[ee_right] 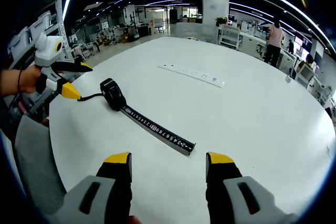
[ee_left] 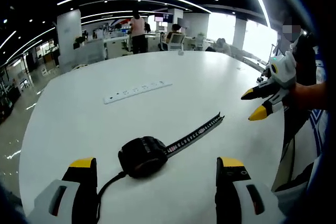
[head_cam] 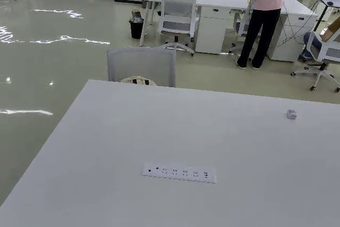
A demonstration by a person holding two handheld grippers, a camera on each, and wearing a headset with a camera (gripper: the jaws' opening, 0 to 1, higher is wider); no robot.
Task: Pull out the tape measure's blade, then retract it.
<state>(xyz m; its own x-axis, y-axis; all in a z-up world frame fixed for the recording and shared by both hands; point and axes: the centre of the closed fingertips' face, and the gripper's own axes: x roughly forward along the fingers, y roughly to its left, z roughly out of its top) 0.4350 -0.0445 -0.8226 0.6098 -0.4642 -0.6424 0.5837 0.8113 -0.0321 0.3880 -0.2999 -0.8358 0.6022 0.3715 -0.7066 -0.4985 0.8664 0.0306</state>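
Across the room's near side runs the broad white bench (head_cam: 95, 142), and the tape measure lies flat on its top. A grey mesh chair (head_cam: 141, 65) stands behind the bench's far edge in the head view. Well beyond the tape measure's case (ee_left: 143, 156), as seen from either gripper view, a white power strip (head_cam: 179, 173) lies farther out on the bench.

The black case rests near the bench's edge. A black cord (ee_left: 107, 190) trails from it toward the left hand-held gripper (ee_left: 156, 162). The blade (ee_right: 157, 128) is drawn a short way out of the case and lies straight on the bench, numbered face up.

The left hand-held gripper sits low, just short of the case. Its jaws are level and spread wide, and they touch nothing. In the right gripper view the left hand (ee_right: 21, 80), with a dark band at the wrist, reaches in from the bench's edge and points the yellow tips at the case.

The right hand-held gripper (ee_right: 169, 157) is just off the blade's free end, jaws apart and empty, aimed back along the blade toward the case. In the left gripper view the right hand (ee_left: 310, 95) holds it raised over the bench's edge, well apart from the case.

A small grey object (head_cam: 291, 114) lies far beyond the case, past the power strip.
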